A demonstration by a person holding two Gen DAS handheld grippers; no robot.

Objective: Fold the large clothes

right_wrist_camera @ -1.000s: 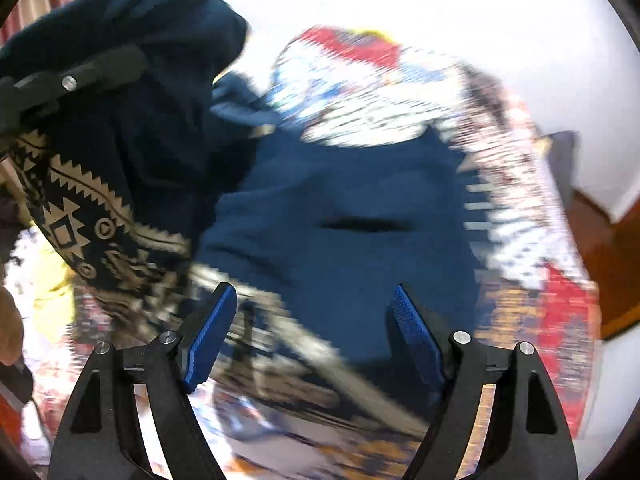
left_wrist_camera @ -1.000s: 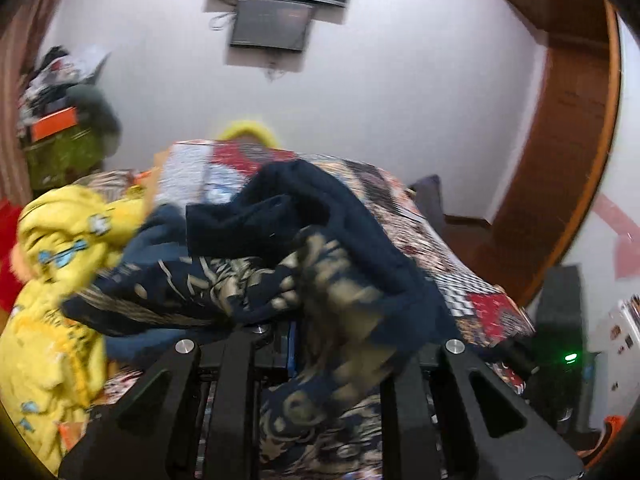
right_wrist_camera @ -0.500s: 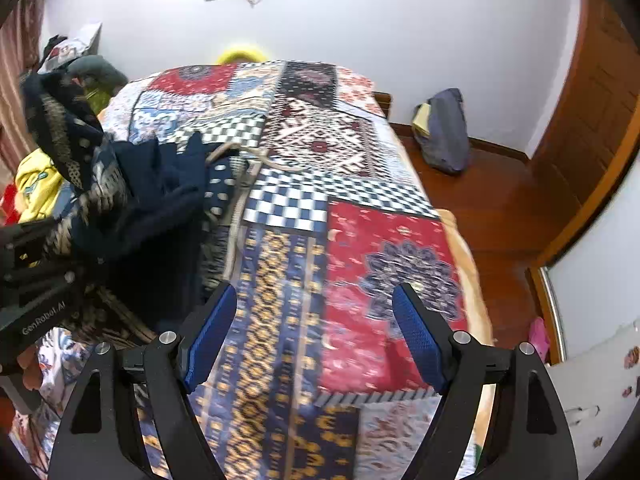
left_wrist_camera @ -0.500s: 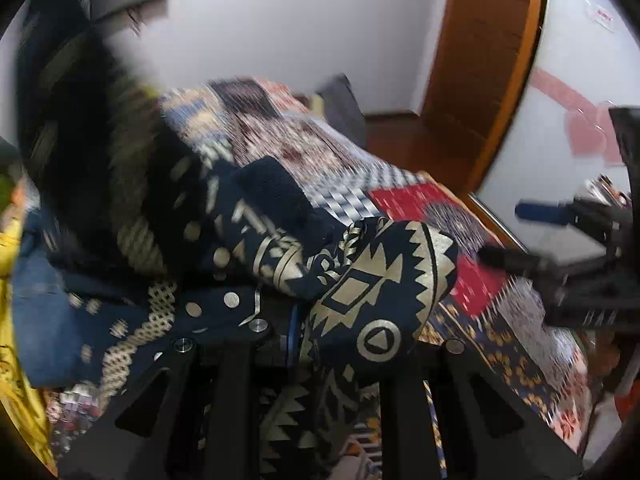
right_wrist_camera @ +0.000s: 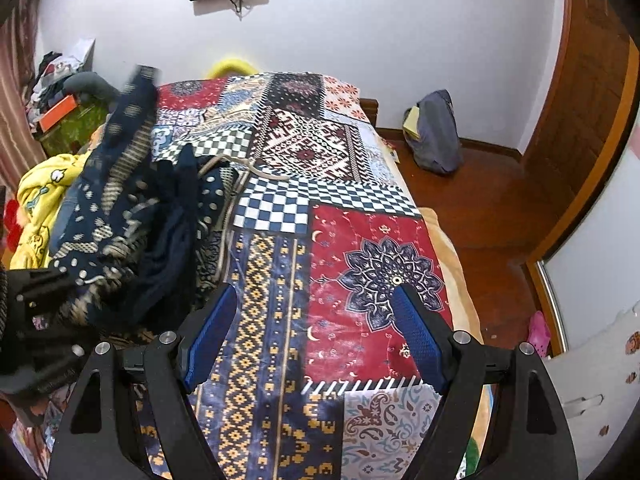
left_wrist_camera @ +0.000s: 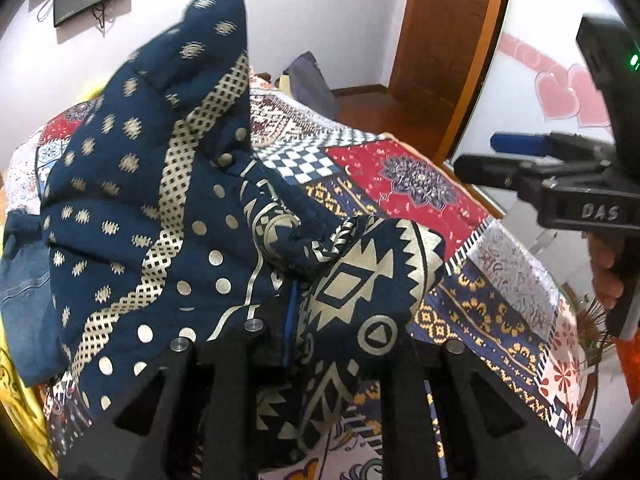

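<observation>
A navy garment with gold geometric print (left_wrist_camera: pixel 160 220) is bunched over my left gripper (left_wrist_camera: pixel 296 308). A fold of it is pinched between the jaws, which are narrow and opening slightly. The rest rises in a heap at the left of the patchwork bedspread (left_wrist_camera: pixel 400 168). In the right wrist view the garment (right_wrist_camera: pixel 132 216) lies crumpled on the bed's left side. My right gripper (right_wrist_camera: pixel 316 312) hovers open over the bedspread (right_wrist_camera: pixel 360 248) with nothing between its blue pads. It also shows at the right of the left wrist view as the right gripper (left_wrist_camera: pixel 476 155), held by a hand (left_wrist_camera: pixel 604 264).
A yellow printed garment (right_wrist_camera: pixel 36 200) and a denim piece (left_wrist_camera: pixel 20 280) lie at the bed's left edge. A grey bag (right_wrist_camera: pixel 436 136) sits on the wooden floor by the wall. A wooden door (right_wrist_camera: pixel 580 100) is at the right, and a cluttered shelf (right_wrist_camera: pixel 60 92) at the far left.
My left gripper swung right and down with the garment still in it. My right gripper moved off the navy garment to above the bare bedspread, then held still, open throughout.
</observation>
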